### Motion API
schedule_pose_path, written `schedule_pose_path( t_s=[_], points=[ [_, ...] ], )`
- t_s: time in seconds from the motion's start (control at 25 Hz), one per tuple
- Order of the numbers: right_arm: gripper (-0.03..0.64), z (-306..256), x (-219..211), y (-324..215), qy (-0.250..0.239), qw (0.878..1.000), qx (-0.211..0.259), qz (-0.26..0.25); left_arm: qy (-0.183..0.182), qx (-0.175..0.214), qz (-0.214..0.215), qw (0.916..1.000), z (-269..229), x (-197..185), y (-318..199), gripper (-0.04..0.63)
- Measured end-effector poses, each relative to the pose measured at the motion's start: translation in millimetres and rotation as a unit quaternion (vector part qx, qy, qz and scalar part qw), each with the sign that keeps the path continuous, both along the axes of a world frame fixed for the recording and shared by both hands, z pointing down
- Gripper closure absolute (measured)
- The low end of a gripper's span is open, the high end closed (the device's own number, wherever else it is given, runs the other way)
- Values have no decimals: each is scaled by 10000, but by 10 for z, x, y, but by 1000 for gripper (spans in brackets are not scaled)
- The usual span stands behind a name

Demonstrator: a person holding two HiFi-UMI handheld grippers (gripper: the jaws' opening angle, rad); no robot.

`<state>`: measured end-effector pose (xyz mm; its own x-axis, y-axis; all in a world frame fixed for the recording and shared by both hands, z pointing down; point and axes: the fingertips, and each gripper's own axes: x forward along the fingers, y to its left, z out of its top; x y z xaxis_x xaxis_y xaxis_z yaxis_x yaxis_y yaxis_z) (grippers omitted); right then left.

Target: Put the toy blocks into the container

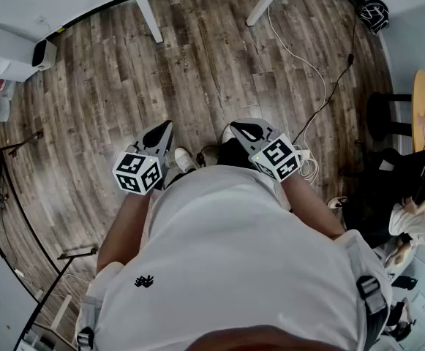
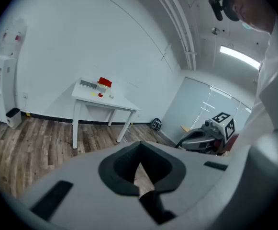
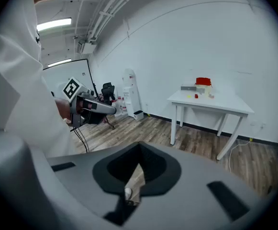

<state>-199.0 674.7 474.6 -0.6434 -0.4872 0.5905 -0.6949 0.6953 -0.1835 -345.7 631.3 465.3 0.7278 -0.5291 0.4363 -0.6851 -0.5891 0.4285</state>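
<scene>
A white table (image 2: 105,101) stands against the far wall across the room. On it sit a red container (image 2: 104,82) and a few small toy blocks (image 2: 100,95). The right gripper view shows the same table (image 3: 215,104), the red container (image 3: 203,82) and the blocks (image 3: 196,96). I hold both grippers low in front of my waist, far from the table. My left gripper (image 1: 159,132) is shut, and nothing is between its jaws. My right gripper (image 1: 243,129) is also shut and empty. Both point forward over the wooden floor.
A water dispenser (image 2: 5,90) stands by the wall left of the table. A white cable (image 1: 322,86) runs across the floor on the right. A round wooden table (image 1: 424,108) and a seated person (image 1: 410,218) are at the far right. The white table's legs (image 1: 148,13) show ahead.
</scene>
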Motion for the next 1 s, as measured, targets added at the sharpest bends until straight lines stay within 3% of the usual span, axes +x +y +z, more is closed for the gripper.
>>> schedule_pose_path(
  t_s=[0.2,0.4,0.56,0.8,0.92,1.0],
  points=[
    [612,19,-84,-40,73,10000,-20,42,-266,75,370,9989,160,-47,-27,589],
    [612,54,71,-337,79,9999,104,-53,-460,194,495,9975,162,189,-283,589],
    [612,2,334,-775,-110,9995,241,-182,-574,312,513,9965,58,607,-619,589],
    [606,-44,1078,-1440,-344,9983,427,-170,-737,555,638,9937,-83,1474,-1205,589],
    [544,-20,1452,-1671,-379,9982,440,-174,-743,619,497,9941,-108,1787,-1466,589],
    [541,6,1651,-1792,-400,9981,440,-186,-830,683,417,9933,-101,1919,-1614,588]
  ],
)
